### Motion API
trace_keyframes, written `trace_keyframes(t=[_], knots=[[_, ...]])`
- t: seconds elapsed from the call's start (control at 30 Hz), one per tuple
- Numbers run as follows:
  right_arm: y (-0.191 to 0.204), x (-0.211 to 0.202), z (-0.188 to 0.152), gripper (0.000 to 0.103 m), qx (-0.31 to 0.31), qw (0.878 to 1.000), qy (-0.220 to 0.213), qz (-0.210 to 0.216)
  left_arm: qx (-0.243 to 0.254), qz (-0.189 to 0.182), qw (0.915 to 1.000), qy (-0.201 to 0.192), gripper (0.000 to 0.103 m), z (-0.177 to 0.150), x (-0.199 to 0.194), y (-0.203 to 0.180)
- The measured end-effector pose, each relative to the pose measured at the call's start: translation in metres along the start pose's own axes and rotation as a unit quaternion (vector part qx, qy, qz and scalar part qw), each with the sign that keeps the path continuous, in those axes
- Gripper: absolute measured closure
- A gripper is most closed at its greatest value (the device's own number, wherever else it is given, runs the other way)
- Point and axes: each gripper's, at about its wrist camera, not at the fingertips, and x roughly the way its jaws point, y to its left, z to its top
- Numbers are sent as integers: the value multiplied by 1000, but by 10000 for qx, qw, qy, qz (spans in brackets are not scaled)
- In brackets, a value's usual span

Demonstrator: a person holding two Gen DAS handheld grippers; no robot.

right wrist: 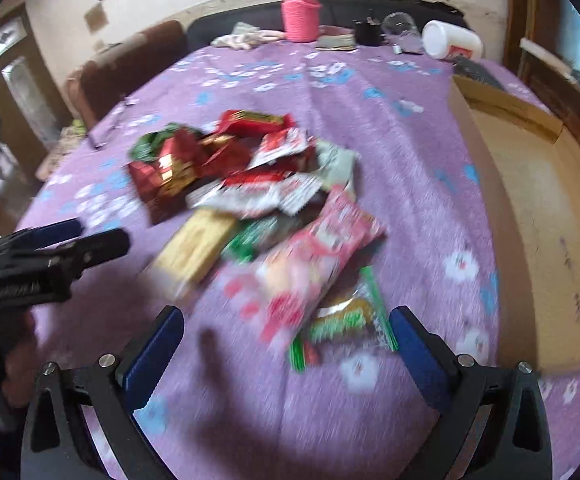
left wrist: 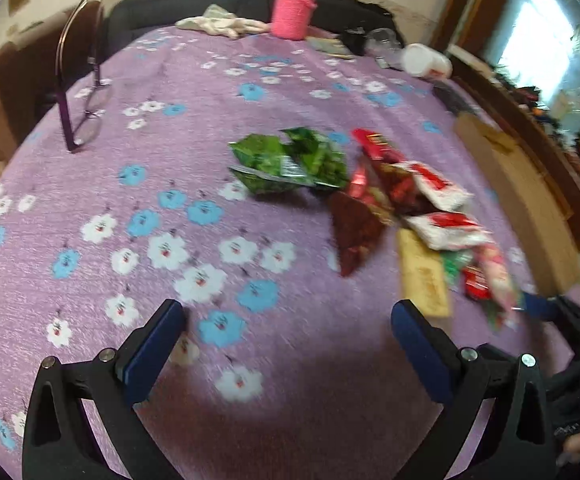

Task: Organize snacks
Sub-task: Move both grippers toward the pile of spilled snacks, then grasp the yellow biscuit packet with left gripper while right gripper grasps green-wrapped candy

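While level, both hand-held grippers [left wrist: 288,326] [right wrist: 286,326] agape.

Smeared by motion blur in both wrist views: printing on the snack packets [right wrist: 250,208] unreadable, edges of the pink packet [right wrist: 314,256] and gold packet [left wrist: 422,276] streaked. Overlapped within the pile, so lower packets partly hidden. Cardboard box [right wrist: 538,216] near the table's right edge cut off by the picture's rim. Clutter along the far edge beside the pink bottle [left wrist: 292,10] too small to identify. Label on the white tub [right wrist: 450,42] illegible.
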Motion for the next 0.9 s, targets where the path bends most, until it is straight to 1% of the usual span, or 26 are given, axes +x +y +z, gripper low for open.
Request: trace_keyframes(t=[0.07,0.13,0.17,0.2,0.23,0.3,0.37,0.43,0.53,0.63,0.7,0.77,0.9], knots=[[-3,-9,-6,2,4,9996,-68,285,5,-209,9998,-23,0,-3,-8,-1],[-5,-17,-10,4,28,9995,-114,302,82,-323,9994,-27,1,-6,-16,-5],[-7,-23,-10,4,5,9994,-228,253,117,-344,9993,-38,4,-7,-19,-7],[-8,-28,-8,4,12,9993,-296,210,142,-367,9992,-44,12,-7,-23,-10],[-11,-33,-6,4,59,9991,-373,169,171,-377,9991,-25,25,-7,-25,-13],[-19,-42,-5,5,193,9980,-551,246,258,-458,9986,60,33,-5,-27,-21],[-26,-48,-6,8,292,9970,-671,254,342,-486,9982,88,33,-3,-26,-29],[-31,-52,-8,10,365,9958,-743,401,450,-589,9972,138,33,-1,-25,-41],[-37,-54,-15,30,358,9946,-732,641,663,-487,9966,90,34,2,-25,-57],[-41,-51,-21,33,329,9944,-688,732,788,-494,9955,205,34,7,-16,-68],[-43,-52,-23,33,335,9936,-758,761,836,-482,9948,338,34,9,-7,-75],[-46,-55,-25,33,313,9937,-800,727,931,-319,9945,347,34,11,2,-81],[-50,-55,-27,39,313,9933,-782,797,1117,-271,9919,540,41,15,23,-93]])
